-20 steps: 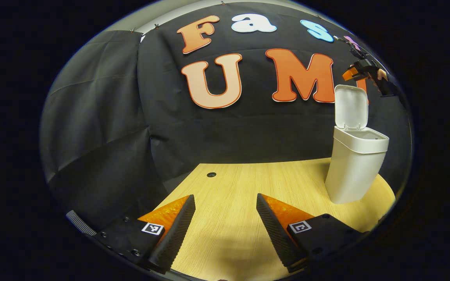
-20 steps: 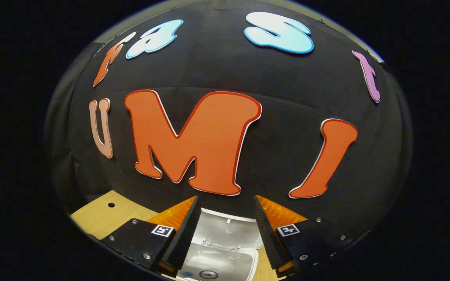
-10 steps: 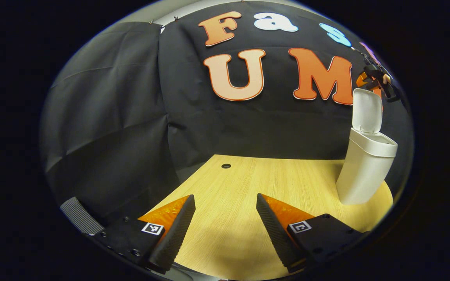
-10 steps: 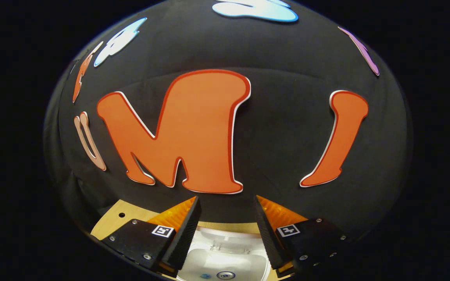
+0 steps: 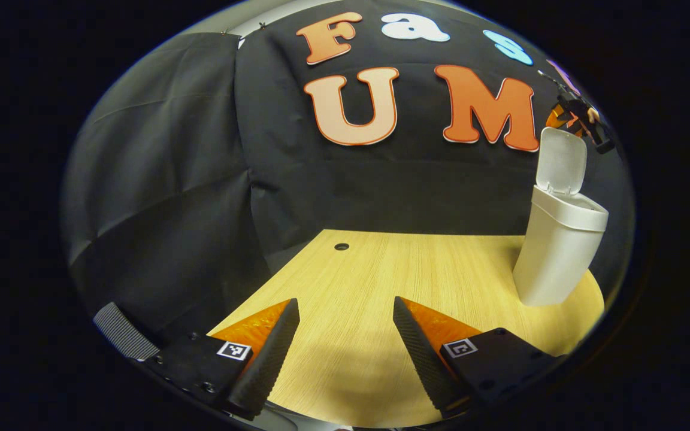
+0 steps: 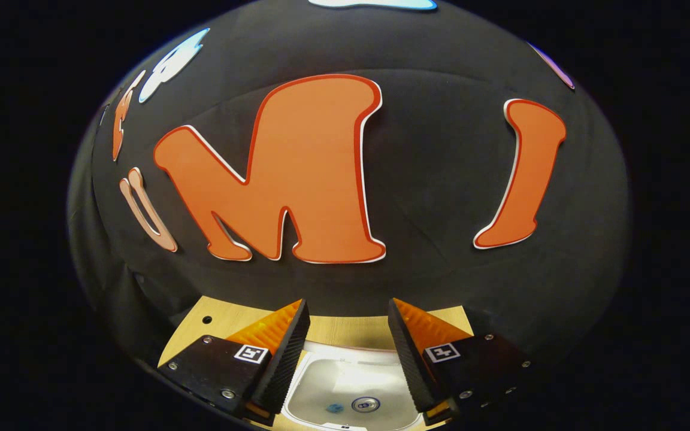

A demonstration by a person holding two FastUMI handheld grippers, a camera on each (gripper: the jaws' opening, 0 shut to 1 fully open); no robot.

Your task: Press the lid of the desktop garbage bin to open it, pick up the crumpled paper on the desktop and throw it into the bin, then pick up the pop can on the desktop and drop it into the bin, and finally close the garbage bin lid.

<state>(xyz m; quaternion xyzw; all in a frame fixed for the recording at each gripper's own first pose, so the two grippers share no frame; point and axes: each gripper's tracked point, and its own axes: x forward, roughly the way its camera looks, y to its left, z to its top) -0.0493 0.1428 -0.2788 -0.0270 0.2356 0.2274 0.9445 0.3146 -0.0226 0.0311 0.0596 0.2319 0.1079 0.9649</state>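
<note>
The white desktop bin (image 5: 554, 245) stands at the right on the wooden table, its lid (image 5: 560, 161) tipped up and open. My left gripper (image 5: 345, 308) hovers low over the table, open and holding nothing, well left of the bin. Far off, above the lid, the other gripper (image 5: 578, 114) shows with a hand on it. My right gripper (image 6: 345, 311) is open and holds nothing, right above the bin's mouth (image 6: 321, 383). Down inside lies the pop can (image 6: 366, 404), top end up, with a small blue bit (image 6: 334, 408) beside it.
The wooden table (image 5: 381, 275) runs from my left gripper to the cloth wall, with a small round hole (image 5: 341, 246) near its far edge. A grey ribbed part (image 5: 118, 330) sticks out at the lower left. Table edge (image 6: 219, 317) shows behind the bin.
The right gripper has tipped downward over the bin, so more of the bin's inside and the can show. The left gripper drifted a little; the bin sits farther right in its view.
</note>
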